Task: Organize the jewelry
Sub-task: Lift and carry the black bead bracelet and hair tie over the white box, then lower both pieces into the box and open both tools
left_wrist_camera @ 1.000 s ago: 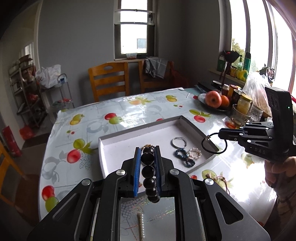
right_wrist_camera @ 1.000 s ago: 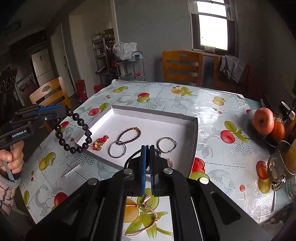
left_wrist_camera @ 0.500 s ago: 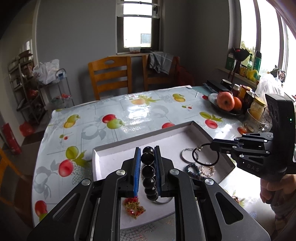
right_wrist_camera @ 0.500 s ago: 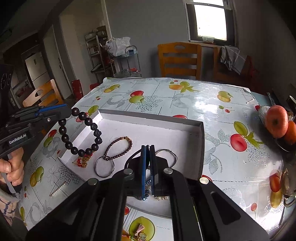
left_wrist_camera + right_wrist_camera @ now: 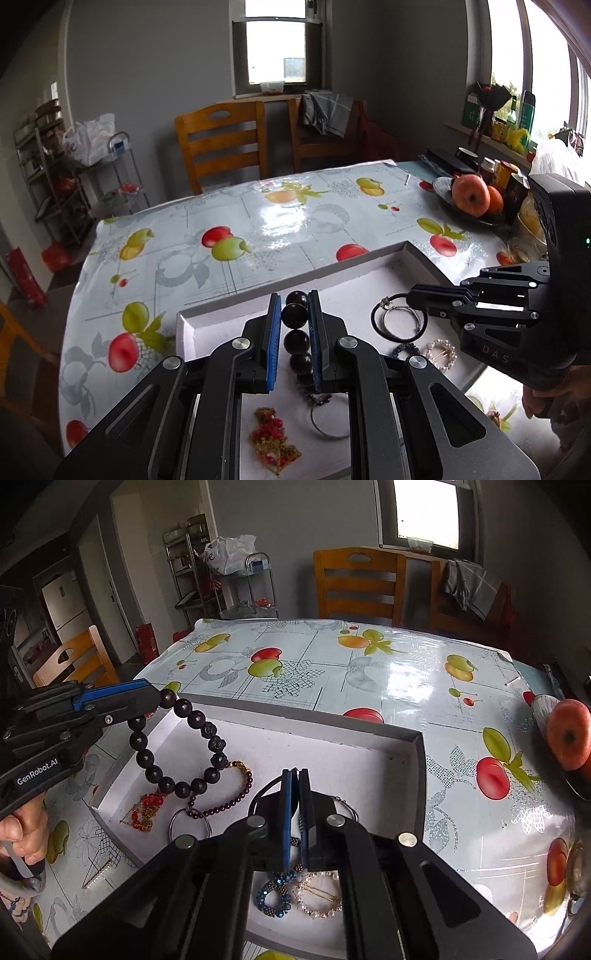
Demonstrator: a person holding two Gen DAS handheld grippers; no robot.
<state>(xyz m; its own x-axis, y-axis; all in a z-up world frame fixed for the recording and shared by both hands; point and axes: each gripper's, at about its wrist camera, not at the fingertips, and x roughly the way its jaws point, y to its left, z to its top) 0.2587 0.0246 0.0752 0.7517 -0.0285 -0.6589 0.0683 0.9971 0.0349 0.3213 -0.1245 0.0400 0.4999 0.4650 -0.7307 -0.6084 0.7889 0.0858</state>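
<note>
Left gripper (image 5: 294, 314) clamped on black bead bracelet (image 5: 177, 746), right gripper (image 5: 296, 779) pinched on black hair tie (image 5: 399, 321), both held aloft.

A home dining room. The tabletop (image 5: 369, 672) wears a glossy fruit-print oilcloth, with wooden chairs (image 5: 221, 144) drawn up to it and clothes (image 5: 327, 110) slung over one chair back. A plate of fruit (image 5: 474, 195) and jars (image 5: 508, 173) stand by the window (image 5: 275, 40). A metal rack (image 5: 225, 579) holds a plastic bag (image 5: 229, 552), and a fridge (image 5: 64, 605) shows through a doorway.
</note>
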